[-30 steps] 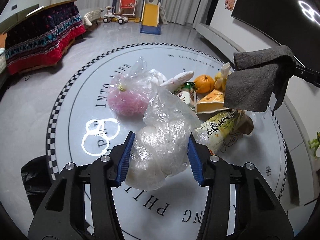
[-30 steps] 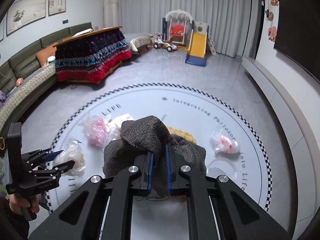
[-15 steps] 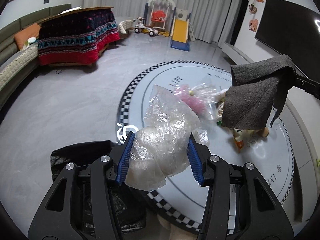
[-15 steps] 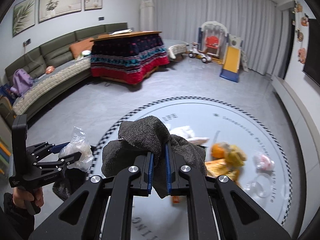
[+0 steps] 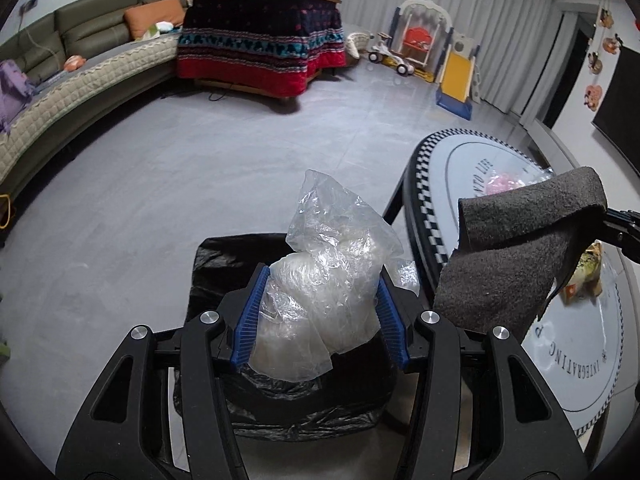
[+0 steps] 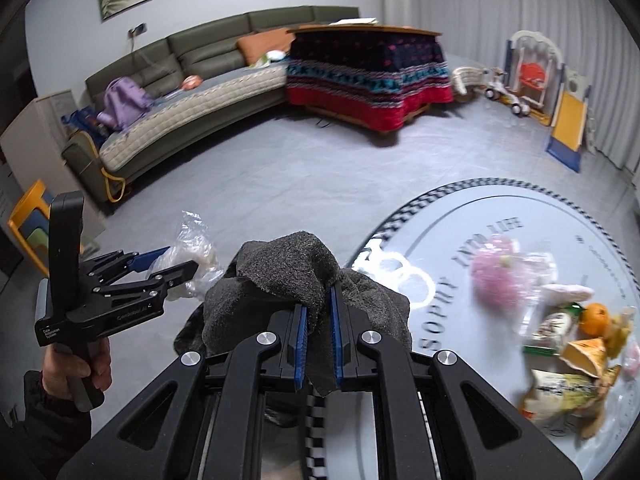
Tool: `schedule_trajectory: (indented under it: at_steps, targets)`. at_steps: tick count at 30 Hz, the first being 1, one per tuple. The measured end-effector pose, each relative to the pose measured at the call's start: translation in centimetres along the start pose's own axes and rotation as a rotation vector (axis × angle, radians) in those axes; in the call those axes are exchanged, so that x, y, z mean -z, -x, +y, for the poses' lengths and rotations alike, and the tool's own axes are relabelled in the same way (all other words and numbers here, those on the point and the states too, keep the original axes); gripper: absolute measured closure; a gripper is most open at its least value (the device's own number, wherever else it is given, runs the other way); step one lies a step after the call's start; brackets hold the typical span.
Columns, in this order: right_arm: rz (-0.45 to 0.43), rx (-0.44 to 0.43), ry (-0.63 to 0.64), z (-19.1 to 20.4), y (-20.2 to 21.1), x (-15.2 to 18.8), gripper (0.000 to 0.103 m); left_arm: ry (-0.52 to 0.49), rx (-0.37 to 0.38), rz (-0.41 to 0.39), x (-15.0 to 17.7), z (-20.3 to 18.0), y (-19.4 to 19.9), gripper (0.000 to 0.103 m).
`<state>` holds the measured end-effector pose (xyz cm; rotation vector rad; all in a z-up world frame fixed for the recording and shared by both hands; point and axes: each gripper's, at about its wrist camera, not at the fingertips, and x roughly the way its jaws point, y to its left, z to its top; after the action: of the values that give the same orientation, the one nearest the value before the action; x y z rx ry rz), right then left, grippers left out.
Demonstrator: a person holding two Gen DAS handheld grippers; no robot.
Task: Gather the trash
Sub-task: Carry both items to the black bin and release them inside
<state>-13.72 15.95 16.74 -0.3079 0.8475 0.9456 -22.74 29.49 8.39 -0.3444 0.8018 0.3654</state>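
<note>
Two loads: left hand-held gripper (image 5: 318,316) clasps clear plastic bag (image 5: 332,276); right hand-held gripper (image 6: 318,334) pinches grey cloth (image 6: 288,276).

— What colours did the trash show?
— The crumpled clear plastic bag (image 5: 332,276) was milky white, against a black bin liner (image 5: 224,256).
— And the cloth?
— The fuzzy rag (image 6: 288,272) was charcoal grey; the round table (image 6: 532,216) was pale grey, checker-edged in black and white.

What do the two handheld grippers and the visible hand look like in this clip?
Both are matte black frames with triangular cut-outs and silver round bolt heads. The left gripper and right gripper carry blue ribbed pads on their fingers. Seen side-on from the right wrist view, the left one has a tall black handle with small white lettering. The bare hand gripping it emerges from a dark sleeve.
</note>
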Motion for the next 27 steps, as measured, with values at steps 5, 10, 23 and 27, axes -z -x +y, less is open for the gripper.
schedule_trajectory:
  at_steps: [5, 10, 23, 27]
  targets:
    - [0.073, -0.061, 0.018, 2.9, -3.9, 0.0, 0.092, 0.060, -0.067, 0.042, 1.3, 3.6, -1.2, 0.049]
    - [0.181, -0.064, 0.006, 4.1, -8.1, -0.3, 0.039, 0.086, -0.170, 0.073, 2.5, 6.2, -2.3, 0.006]
    - [0.133, -0.032, -0.041, 3.0, -7.2, 0.9, 0.037, 0.084, -0.190, 0.065, 2.5, 5.7, -2.3, 0.006]
    - [0.118, -0.015, -0.052, 2.0, -6.2, 1.3, 0.037, 0.063, -0.171, 0.069, 2.4, 4.1, -2.7, 0.006]
